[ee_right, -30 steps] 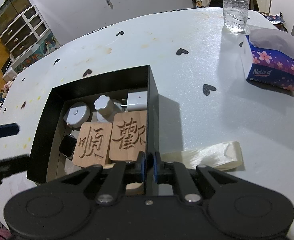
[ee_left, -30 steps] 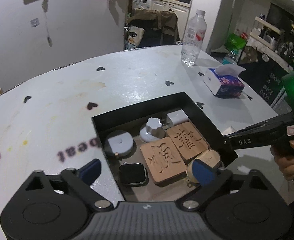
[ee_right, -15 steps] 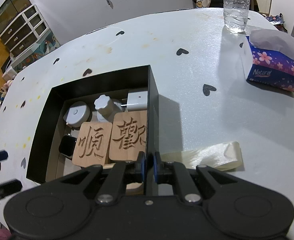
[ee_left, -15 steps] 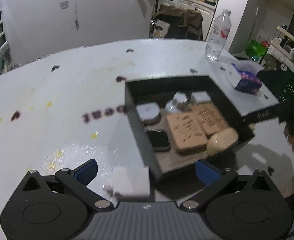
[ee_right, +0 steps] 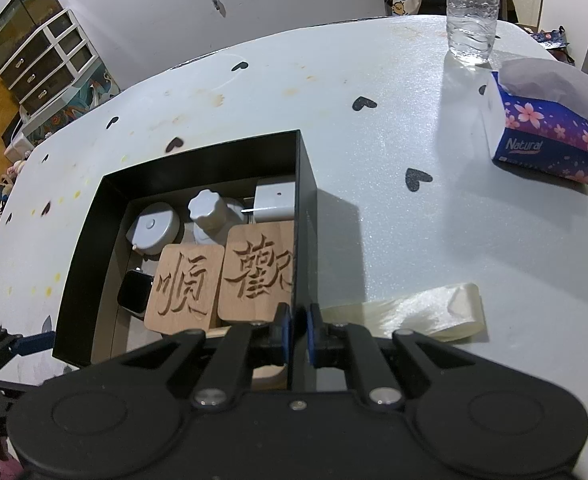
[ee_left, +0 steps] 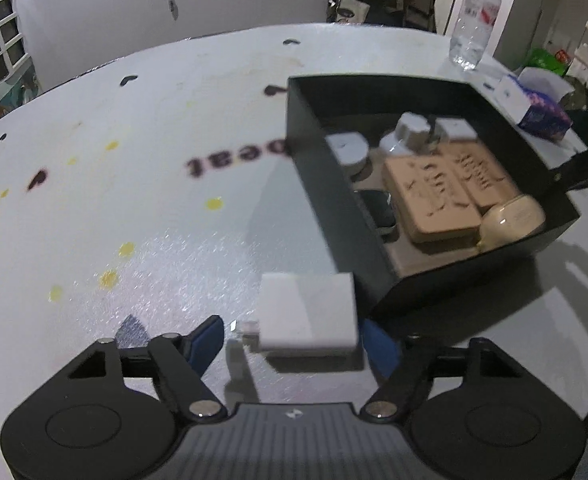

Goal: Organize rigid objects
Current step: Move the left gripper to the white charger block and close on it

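At the lower centre of the left wrist view, the left hand-held gripper sits with its blue-padded fingers spread wide around a white charger block lying on the white worktop, just outside the near corner of the black box. One pad looks very near the block's right side; contact cannot be told. To the right, inside the box, lie a round white case, a white knobbed bottle, a second white adapter, a dark smartwatch, two carved wooden blocks side by side, and a pale rounded wooden piece. At the upper right stand a water bottle and a tissue box.

In the right wrist view, the box fills the left half of the frame. At lower centre, the right hand-held gripper is clenched on the box's right wall, its pads pinching the thin black panel. Just right of it, a cream ribbon lies flat on the worktop.
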`<state>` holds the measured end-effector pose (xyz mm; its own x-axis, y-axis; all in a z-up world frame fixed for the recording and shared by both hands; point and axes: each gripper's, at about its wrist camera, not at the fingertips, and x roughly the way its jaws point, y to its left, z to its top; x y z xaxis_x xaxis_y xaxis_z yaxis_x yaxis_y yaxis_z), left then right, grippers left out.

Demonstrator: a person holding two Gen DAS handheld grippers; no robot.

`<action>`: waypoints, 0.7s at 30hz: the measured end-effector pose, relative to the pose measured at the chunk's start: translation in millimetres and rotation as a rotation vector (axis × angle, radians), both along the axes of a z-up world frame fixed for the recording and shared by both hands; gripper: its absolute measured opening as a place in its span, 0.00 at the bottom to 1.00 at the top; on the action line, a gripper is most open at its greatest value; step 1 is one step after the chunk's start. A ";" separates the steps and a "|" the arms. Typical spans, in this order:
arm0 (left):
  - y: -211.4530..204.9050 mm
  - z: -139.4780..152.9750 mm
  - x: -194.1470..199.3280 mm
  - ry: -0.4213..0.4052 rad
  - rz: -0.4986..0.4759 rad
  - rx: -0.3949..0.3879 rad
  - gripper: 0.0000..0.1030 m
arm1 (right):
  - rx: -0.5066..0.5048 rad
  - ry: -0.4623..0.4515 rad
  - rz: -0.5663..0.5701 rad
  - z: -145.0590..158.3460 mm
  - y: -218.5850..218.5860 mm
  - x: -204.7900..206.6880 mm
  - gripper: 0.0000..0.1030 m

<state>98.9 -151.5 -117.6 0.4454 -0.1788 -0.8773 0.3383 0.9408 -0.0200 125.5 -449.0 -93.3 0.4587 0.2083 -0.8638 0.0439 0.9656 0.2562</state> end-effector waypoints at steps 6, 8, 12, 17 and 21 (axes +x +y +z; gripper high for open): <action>18.7 -0.1 -1.4 0.039 -0.016 -0.030 0.50 | 0.001 0.000 0.000 0.1 0.0 0.0 0.09; 22.5 0.8 -1.2 0.044 -0.017 -0.023 0.48 | 0.001 0.000 0.000 0.1 0.1 0.0 0.09; 22.0 1.0 2.6 0.043 -0.041 -0.004 0.53 | 0.001 0.000 0.000 -0.1 0.0 0.1 0.09; 13.1 4.4 13.8 -0.030 -0.122 0.025 0.79 | 0.000 0.000 0.000 -0.1 0.0 0.1 0.09; 12.4 0.7 29.6 -0.013 -0.157 0.004 0.77 | 0.000 0.000 0.000 -0.1 0.0 0.0 0.09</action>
